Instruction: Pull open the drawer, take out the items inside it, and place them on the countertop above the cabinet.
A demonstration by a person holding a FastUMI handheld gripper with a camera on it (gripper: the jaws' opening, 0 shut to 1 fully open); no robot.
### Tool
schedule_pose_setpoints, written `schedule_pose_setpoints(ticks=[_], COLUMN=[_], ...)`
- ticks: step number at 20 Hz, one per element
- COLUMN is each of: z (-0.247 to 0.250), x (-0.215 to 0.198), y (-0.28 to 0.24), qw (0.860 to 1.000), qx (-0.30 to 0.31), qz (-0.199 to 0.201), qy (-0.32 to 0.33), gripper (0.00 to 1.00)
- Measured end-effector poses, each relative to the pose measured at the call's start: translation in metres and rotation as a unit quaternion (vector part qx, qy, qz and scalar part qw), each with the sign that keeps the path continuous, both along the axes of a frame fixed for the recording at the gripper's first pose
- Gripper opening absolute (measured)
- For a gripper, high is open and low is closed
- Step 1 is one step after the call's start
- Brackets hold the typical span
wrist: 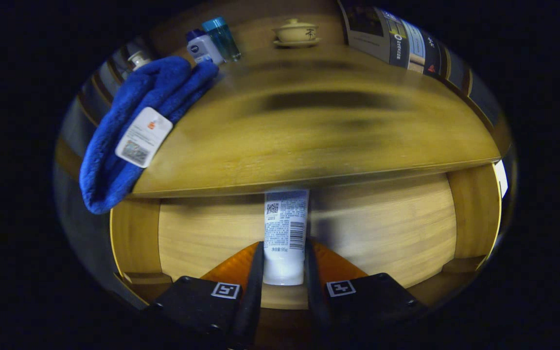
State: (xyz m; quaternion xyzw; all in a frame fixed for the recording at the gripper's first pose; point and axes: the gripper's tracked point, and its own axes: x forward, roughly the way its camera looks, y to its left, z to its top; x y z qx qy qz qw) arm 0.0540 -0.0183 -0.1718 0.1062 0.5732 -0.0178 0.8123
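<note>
Drawer [382, 233] stands pulled open in the lower half of the frame, its pale wooden floor and side walls plain to see under the front lip of the desk [319, 141]. So the opening step looks done. On the desk, at the upper left, lie a blue towel [129, 126] draped over the edge, a white bottle [202, 47] and a teal bottle [221, 38] (whether they came out of the drawer I cannot say). A lidded cup [295, 32] sits at the top centre, some booklets [396, 41] at the upper right.

What is in hand now is a white tube [285, 233], standing upright at bottom centre, its lower end pinched between the two fingers of the tongs [284, 265]. Both press on its sides. The tongs point level, straight into the drawer, below desk height; I judge the tube has yet to be lifted onto the desk.
</note>
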Motion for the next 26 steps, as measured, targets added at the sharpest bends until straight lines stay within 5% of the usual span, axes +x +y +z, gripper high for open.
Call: schedule_pose_setpoints(ticks=[11,18,23,26], z=[0.067,0.101,0.101,0.120], x=[-0.060,-0.036,-0.064,-0.062], y=[-0.020,-0.023,-0.016,-0.018], qw=[0.995,0.985,0.982,0.967], qx=[-0.016,0.003,0.007,-0.009], qz=[0.049,0.017,0.022,0.011], qy=[-0.087,-0.172,-0.187,-0.254], gripper=[0.51,0.50,0.50,0.50])
